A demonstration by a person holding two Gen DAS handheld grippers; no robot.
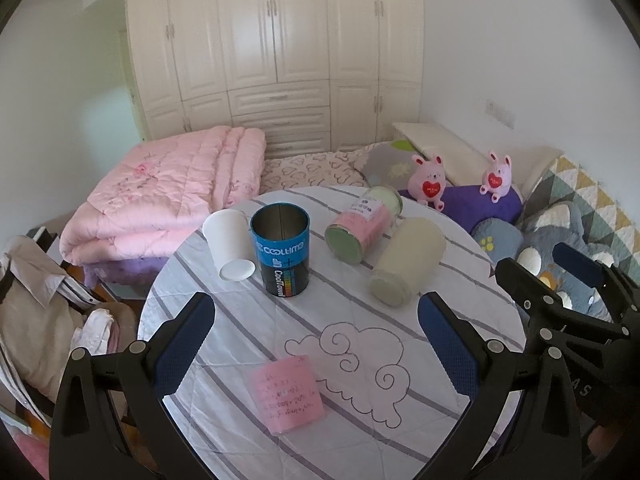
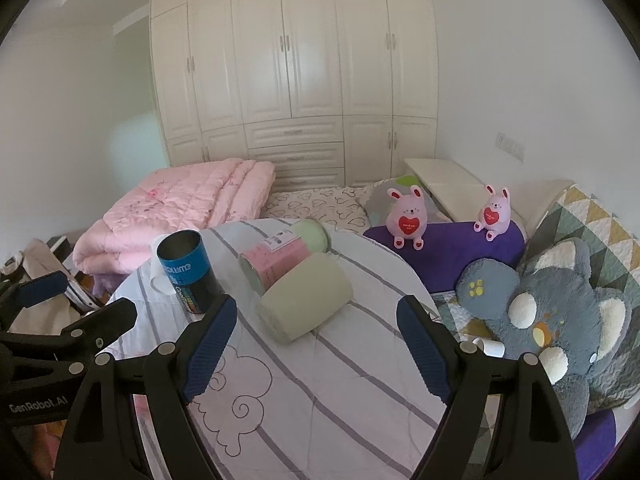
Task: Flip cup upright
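On a round table covered with a striped cloth, a pale green cup lies on its side; it also shows in the right wrist view. A pink and green can lies on its side behind it. A white cup leans tilted against an upright blue and black can. A pink cup stands mouth down near the front edge. My left gripper is open above the pink cup. My right gripper is open just short of the pale green cup.
A folded pink quilt lies on the bed behind the table. Two pink plush rabbits and a grey plush toy lie to the right. Clothes are piled on a chair at the left. A cream wardrobe stands at the back.
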